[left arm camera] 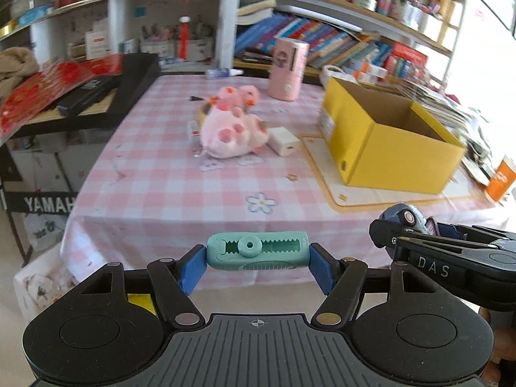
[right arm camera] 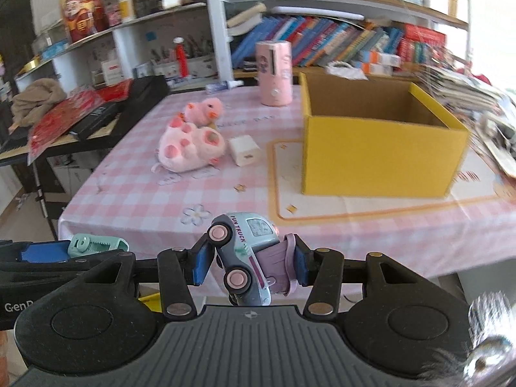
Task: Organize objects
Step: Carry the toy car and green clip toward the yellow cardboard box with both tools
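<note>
Checked table (left arm camera: 161, 193) edge ahead, open yellow box (right arm camera: 380, 158) right.

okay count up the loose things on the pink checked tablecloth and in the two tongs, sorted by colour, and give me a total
Pink: 3, the plush paw, the plush duck, the tall pink canister
White: 1, the small white box
Yellow: 1, the open cardboard box
Teal: 1, the toothed clip in the left tongs
Grey-blue: 1, the toy truck in the right tongs
Total: 7

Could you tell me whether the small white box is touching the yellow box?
Apart: the right wrist view shows bare tablecloth between the white box and the yellow box.
</note>
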Action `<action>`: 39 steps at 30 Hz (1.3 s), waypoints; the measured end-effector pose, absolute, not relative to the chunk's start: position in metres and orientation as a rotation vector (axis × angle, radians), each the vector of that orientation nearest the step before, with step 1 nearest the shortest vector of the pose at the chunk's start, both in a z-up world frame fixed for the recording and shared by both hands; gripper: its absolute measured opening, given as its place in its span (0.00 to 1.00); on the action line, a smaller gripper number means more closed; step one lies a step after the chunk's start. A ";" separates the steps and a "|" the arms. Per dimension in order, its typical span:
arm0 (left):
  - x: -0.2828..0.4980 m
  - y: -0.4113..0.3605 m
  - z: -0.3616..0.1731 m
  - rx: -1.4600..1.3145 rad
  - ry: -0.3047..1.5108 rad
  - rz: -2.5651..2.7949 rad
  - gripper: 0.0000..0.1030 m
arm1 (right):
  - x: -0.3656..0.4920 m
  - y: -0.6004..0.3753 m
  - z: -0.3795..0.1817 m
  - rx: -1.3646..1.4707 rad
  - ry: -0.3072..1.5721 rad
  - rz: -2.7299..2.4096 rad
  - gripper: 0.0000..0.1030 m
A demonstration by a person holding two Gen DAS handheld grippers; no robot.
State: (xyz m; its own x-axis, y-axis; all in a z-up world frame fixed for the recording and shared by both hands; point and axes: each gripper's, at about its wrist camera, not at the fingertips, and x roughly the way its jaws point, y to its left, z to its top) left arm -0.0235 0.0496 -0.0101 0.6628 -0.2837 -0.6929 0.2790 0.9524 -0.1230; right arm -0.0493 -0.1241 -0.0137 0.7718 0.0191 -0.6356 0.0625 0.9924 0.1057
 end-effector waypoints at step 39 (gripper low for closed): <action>0.005 -0.067 -0.013 0.118 0.794 -0.562 0.66 | -0.063 -0.235 -0.022 0.259 0.738 -0.297 0.46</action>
